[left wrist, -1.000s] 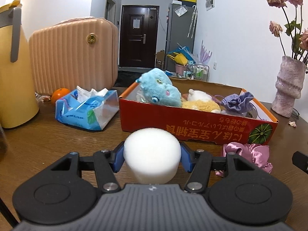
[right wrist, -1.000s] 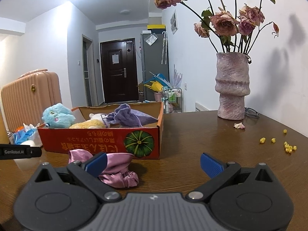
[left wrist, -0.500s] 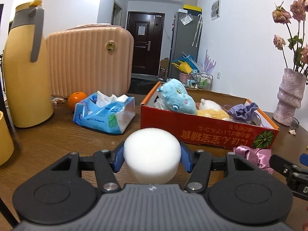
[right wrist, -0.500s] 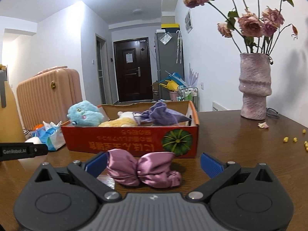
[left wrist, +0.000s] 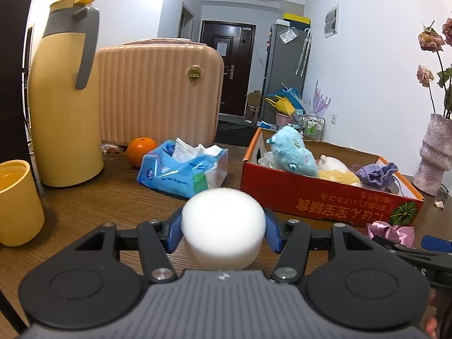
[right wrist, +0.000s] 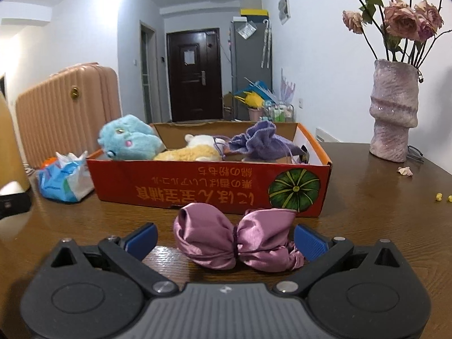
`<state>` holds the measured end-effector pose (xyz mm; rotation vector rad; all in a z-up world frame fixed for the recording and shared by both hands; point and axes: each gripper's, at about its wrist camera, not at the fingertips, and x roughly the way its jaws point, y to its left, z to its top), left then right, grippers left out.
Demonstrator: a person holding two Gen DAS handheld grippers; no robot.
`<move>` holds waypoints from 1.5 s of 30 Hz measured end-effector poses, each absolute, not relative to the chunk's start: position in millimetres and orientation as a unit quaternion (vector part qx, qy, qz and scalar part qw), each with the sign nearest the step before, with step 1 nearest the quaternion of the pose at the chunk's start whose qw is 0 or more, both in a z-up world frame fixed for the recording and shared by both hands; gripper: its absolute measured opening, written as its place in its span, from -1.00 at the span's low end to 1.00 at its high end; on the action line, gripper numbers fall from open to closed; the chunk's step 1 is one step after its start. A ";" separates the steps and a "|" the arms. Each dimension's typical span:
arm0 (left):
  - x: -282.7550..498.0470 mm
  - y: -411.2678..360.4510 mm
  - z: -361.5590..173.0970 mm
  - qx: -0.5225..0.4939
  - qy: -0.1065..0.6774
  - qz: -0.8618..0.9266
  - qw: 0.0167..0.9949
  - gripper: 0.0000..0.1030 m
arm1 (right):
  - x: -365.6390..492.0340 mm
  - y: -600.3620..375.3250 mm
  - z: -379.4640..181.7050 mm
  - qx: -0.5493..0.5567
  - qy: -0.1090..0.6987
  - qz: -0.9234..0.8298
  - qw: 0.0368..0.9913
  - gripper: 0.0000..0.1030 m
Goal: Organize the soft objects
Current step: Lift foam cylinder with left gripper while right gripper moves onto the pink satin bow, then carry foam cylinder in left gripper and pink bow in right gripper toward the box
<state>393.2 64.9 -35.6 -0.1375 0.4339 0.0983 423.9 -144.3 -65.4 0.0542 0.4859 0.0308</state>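
My left gripper (left wrist: 223, 230) is shut on a white round sponge (left wrist: 223, 226) and holds it above the wooden table, left of a red cardboard box (left wrist: 325, 200). The box (right wrist: 209, 186) holds a blue plush (right wrist: 127, 138), a yellow and white plush (right wrist: 195, 149) and a purple drawstring pouch (right wrist: 260, 141). A pink satin scrunchie (right wrist: 240, 240) lies on the table in front of the box. My right gripper (right wrist: 226, 238) is open, its blue fingers on either side of the scrunchie, not touching it. The scrunchie also shows in the left wrist view (left wrist: 389, 230).
A blue tissue pack (left wrist: 183, 173), an orange (left wrist: 141, 151), a yellow thermos (left wrist: 65, 99), a yellow cup (left wrist: 17, 203) and a peach suitcase (left wrist: 161, 93) stand to the left. A pink vase of roses (right wrist: 394, 115) stands at the right, with petals and crumbs near it.
My left gripper has drawn back and to the left with the sponge. My right gripper has moved left and forward, so the scrunchie now lies between its open fingers.
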 end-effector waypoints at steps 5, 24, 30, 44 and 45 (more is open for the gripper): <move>393.8 72.6 -35.4 -0.069 0.214 0.052 0.973 0.13 | 440.0 -143.3 -67.5 0.038 0.249 0.003 0.968 0.96; 395.0 76.7 -36.0 -0.067 0.214 0.053 0.973 0.13 | 446.4 -132.1 -69.3 -0.006 0.254 0.011 0.967 -0.21; 394.0 77.2 -35.8 -0.067 0.212 0.053 0.974 0.13 | 435.2 -128.2 -63.5 -0.019 0.229 0.024 0.973 -0.54; 390.4 76.8 -30.9 -0.068 0.193 0.061 0.977 0.13 | 405.8 -134.7 -35.3 0.007 0.134 0.052 0.990 -0.64; 390.1 75.8 -29.9 -0.067 0.192 0.061 0.977 0.13 | 404.4 -134.7 -33.2 0.007 0.127 0.052 0.991 -0.64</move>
